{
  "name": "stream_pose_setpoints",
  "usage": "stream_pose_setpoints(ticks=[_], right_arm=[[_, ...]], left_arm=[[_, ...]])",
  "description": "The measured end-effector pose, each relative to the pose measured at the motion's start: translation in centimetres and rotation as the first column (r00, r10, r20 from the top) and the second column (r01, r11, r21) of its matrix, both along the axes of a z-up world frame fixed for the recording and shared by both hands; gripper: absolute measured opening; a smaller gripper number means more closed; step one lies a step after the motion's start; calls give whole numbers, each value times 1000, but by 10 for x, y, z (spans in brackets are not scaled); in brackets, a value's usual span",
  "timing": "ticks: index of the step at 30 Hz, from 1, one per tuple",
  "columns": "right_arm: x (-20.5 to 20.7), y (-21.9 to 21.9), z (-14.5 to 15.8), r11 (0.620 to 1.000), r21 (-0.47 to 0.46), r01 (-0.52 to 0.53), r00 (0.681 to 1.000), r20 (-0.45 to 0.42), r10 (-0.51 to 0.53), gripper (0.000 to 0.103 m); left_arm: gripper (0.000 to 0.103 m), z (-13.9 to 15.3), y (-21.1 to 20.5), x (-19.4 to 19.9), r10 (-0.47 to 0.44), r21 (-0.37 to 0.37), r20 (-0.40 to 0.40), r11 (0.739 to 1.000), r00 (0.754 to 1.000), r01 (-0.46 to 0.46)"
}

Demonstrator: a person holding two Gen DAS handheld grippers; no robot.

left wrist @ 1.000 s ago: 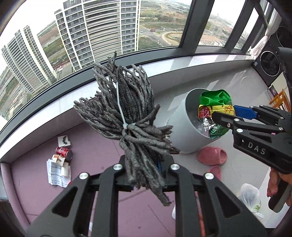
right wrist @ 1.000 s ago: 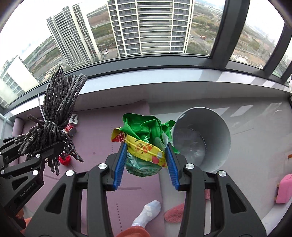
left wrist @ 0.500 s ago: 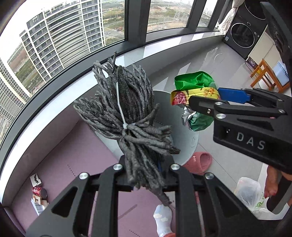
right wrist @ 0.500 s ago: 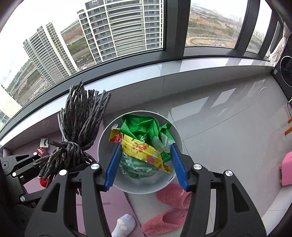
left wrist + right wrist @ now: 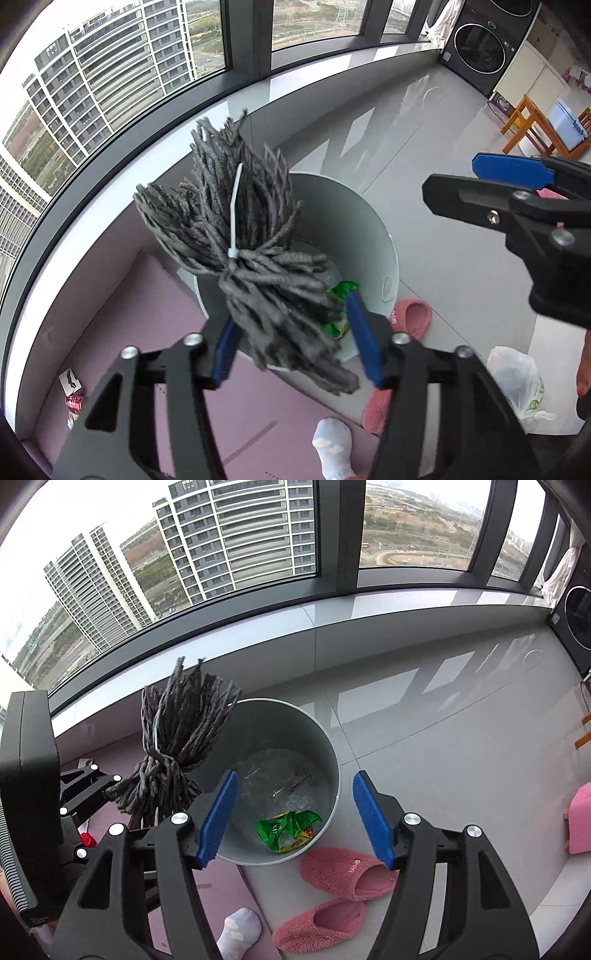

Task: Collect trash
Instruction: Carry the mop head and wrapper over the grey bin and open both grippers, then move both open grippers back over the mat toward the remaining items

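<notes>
My left hand-held gripper [image 5: 295,338] has its jaws spread wide, and the mop head [image 5: 240,236] sits between them, over the bin [image 5: 373,236]; from this view I cannot tell whether the pads still touch the strands or whether the bundle is already loose (the left wrist view hides the contact behind the hanging cords). My right hand-held gripper [image 5: 291,818] is wide open and holds nothing, hovering above the bin mouth, and the wrapper [image 5: 286,830] lies at the bottom of the bin near its front wall. The main risk I see is the mop head missing: in the right wrist view it hangs over the bin's left rim rather than the centre, so if it drops from there it could catch the rim, tip over the edge and land on the mat [image 5: 218,882]. Loose strands could also snag on a blue pad and drag the bundle sideways when I pull the left hand away. The bin looks light, so a knock from either gripper could shove it toward the slippers [image 5: 340,871]. More trash [image 5: 74,400] sits far off on the mat by the window, and I judge that I still have to fetch it.
</notes>
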State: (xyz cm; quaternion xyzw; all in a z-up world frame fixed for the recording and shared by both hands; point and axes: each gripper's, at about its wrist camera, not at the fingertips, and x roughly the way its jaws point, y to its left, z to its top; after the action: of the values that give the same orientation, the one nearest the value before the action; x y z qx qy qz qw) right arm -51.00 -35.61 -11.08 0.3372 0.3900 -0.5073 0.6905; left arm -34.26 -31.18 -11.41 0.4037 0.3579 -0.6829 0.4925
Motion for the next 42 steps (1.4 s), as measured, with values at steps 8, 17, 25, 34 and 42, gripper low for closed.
stream_pose_setpoints(ticks=[8,17,25,34,42], right_arm=[[1,8,9,1000,-2,-1,999,-38,0,63],[76,27,27,989,-36,-143,989,-52,141,63],[215,83,34,942,-38,-333,943,-5,333,63],[388,171,30,838,-31,-544,838,34,545,63],[505,243,11,765,-20,-644,764,32,644,63]], left_arm=[[81,8,9,-7,-15,-22,-19,1000,1000,14],[81,11,70,74,137,27,-18,990,990,-136],[81,18,154,214,394,59,34,916,918,-396],[81,14,267,367,605,73,95,787,790,-612],[81,-9,342,457,703,119,86,696,705,-708]])
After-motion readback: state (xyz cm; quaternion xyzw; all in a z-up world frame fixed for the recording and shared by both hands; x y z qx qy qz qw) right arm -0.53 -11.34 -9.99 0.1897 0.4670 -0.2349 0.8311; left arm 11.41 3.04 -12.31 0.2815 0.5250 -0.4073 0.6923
